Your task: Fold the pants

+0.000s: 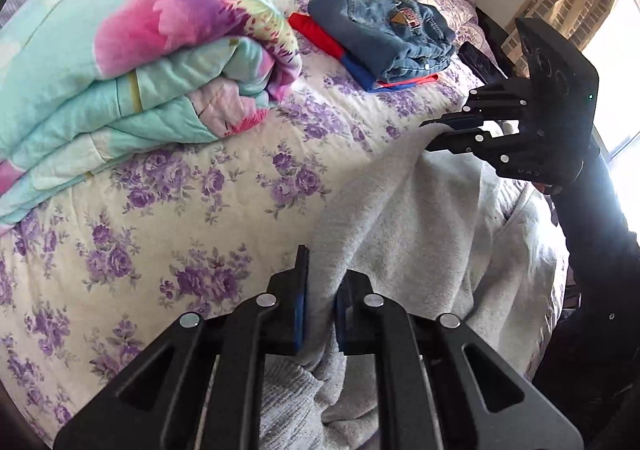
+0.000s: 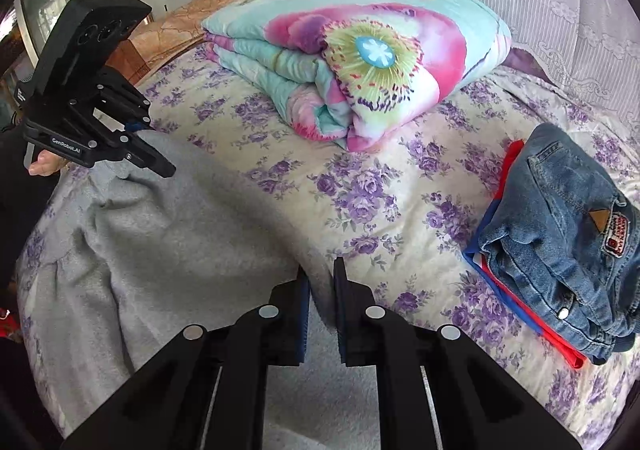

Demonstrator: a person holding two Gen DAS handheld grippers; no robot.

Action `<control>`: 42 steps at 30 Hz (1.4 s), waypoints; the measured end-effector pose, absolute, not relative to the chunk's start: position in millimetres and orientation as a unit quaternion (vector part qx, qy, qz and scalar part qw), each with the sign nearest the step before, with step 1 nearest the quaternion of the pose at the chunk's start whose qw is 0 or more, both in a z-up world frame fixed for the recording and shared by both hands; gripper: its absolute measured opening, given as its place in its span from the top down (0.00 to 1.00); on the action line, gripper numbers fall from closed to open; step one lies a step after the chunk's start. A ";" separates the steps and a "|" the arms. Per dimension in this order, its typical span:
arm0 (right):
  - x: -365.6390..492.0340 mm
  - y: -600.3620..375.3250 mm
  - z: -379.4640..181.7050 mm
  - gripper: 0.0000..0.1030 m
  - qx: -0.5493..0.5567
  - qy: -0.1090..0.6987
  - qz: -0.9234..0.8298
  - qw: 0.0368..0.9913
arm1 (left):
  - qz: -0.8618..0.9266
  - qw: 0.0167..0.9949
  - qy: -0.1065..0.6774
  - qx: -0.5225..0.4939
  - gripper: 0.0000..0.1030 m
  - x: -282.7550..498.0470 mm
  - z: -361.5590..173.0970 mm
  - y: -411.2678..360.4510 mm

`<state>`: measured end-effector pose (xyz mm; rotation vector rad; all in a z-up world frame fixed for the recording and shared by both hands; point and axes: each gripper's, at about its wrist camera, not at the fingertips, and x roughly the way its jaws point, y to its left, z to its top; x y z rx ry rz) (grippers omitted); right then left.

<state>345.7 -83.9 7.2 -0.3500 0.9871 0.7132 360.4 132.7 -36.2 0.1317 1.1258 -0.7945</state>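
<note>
The grey pants [image 1: 404,218] are running off the bottom edge of both views, so their full length is not showing, and the left gripper [image 1: 320,314] is covering the fold it is pinching. The folded quilt [image 1: 120,62] is being cut off at the left edge in the left wrist view. The denim garment [image 2: 560,234] is hiding most of the red and blue cloth [image 2: 516,314] beneath it

Grey pants [image 2: 180,234]: soft, matt fleece knit. Bedspread [image 2: 360,186]: quilted floral cotton. Folded jacket [image 2: 560,234]: coarse denim. Left tool [image 1: 320,306]: matt black plastic, metal rivets.
</note>
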 end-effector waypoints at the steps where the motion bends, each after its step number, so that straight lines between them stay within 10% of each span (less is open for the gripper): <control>1: 335.2 -85.1 17.1 0.89 -0.166 0.454 0.335 0.808 | -0.370 0.773 0.511 0.068 0.90 352.4 -28.8 132.4; 10: 189.3 -96.2 74.2 0.89 -0.174 0.413 0.355 0.821 | -0.417 0.781 0.447 0.126 0.89 244.8 28.5 129.0; 27: 93.5 -71.7 -56.2 0.88 -0.074 0.539 0.306 0.782 | -0.435 0.743 0.501 0.092 0.80 146.4 -62.8 162.0; 37: 70.3 -76.2 -26.2 0.88 -0.079 0.511 0.296 0.803 | -0.358 0.834 0.420 0.012 0.28 104.7 9.2 181.1; 42: 60.0 -75.6 -37.7 0.87 -0.082 0.522 0.301 0.794 | -0.274 0.810 0.501 -0.136 0.29 137.6 -24.9 146.7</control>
